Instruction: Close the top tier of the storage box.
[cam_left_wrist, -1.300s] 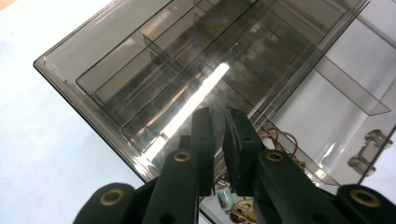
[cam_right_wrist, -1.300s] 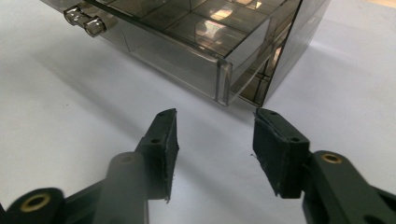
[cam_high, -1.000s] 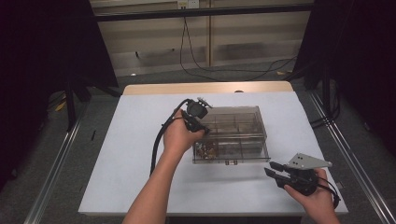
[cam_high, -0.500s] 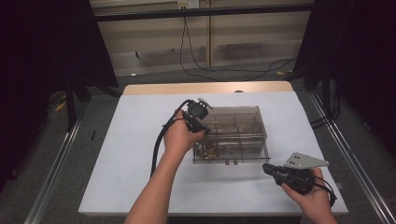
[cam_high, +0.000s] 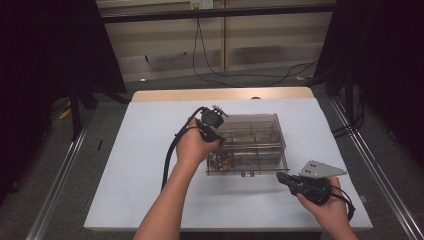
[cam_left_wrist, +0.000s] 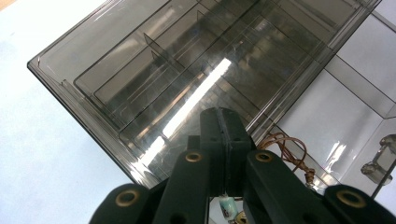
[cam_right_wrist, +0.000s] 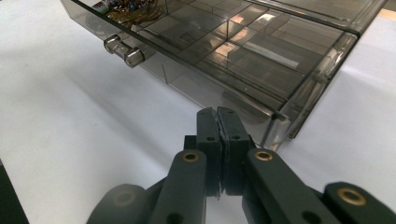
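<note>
On the white table (cam_high: 125, 165), a smoky clear plastic organizer box (cam_high: 252, 142) sits near the middle, divided into small compartments. Its near-left compartment holds a tangle of small electronic parts with coppery wire leads (cam_high: 221, 160), and two little round metal knobs (cam_right_wrist: 123, 51) stick out from its front wall.

The left gripper (cam_high: 214, 131) is held over the box's left edge, the person's left hand (cam_high: 192, 147) wrapped around it and its black cable looping down toward the forearm. In the left gripper view its jaws are pressed together, pinching something thin whose small pale end (cam_left_wrist: 226, 205) hangs just beneath them; I cannot tell exactly what it is. Beyond the jaws lies the tinted lid or wall of the box, and curled brown wire (cam_left_wrist: 287, 149) shows to the right, inside.

The right gripper (cam_high: 282, 178) rests low on the table just beside the box's near-right corner, not touching it. Its jaws are closed flat against each other with nothing between them, pointing at that corner in the right gripper view.
</note>
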